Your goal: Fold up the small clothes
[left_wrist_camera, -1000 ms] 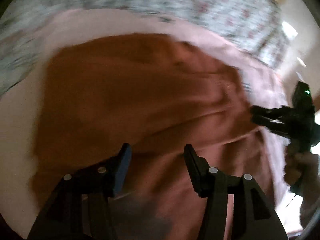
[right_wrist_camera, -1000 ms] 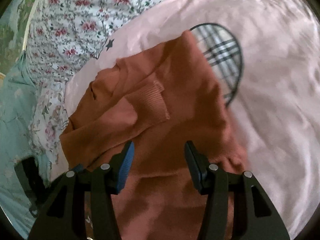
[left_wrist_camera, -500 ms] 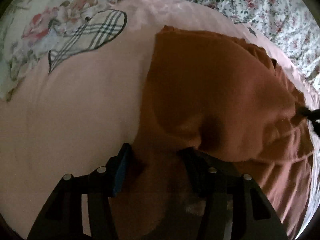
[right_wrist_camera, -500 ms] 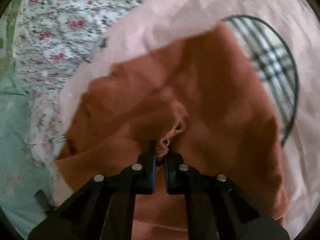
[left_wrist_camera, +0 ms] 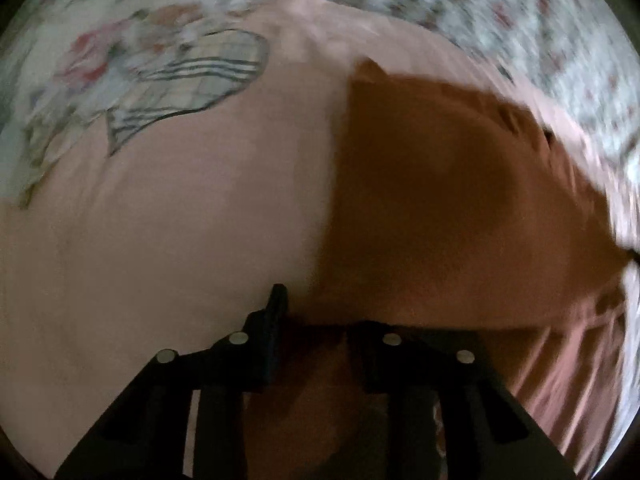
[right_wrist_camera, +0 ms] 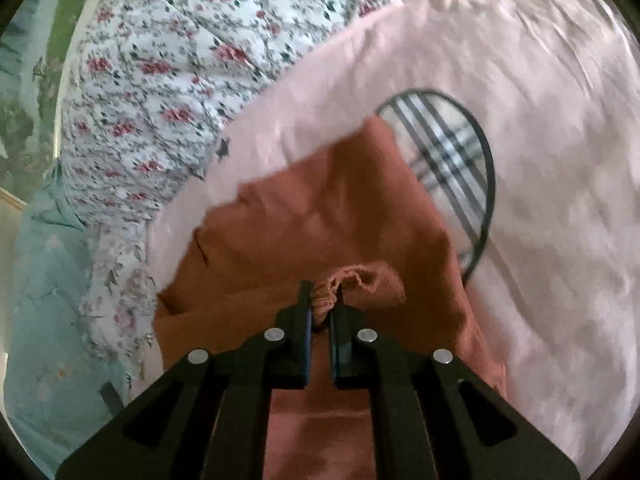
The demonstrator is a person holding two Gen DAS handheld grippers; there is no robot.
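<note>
A rust-orange knit garment [left_wrist_camera: 440, 208] lies on a pink sheet [left_wrist_camera: 180, 240]; it also shows in the right wrist view [right_wrist_camera: 320, 220]. My left gripper [left_wrist_camera: 316, 320] has its jaws narrowed around the garment's near edge; the right finger is hidden under cloth. My right gripper [right_wrist_camera: 322, 304] is shut on the garment's ribbed cuff [right_wrist_camera: 352, 276], which bunches between the fingertips, a little above the body of the garment.
A plaid patch with a black outline [right_wrist_camera: 452, 156] is printed on the pink sheet [right_wrist_camera: 540, 200], beside the garment; it also shows in the left wrist view [left_wrist_camera: 192, 80]. A floral quilt [right_wrist_camera: 180, 60] lies beyond. A pale blue cloth [right_wrist_camera: 48, 300] is at the left.
My right gripper closed on the cuff and now lifts it slightly. My left gripper moved to the garment's near edge and its jaws narrowed on the cloth.
</note>
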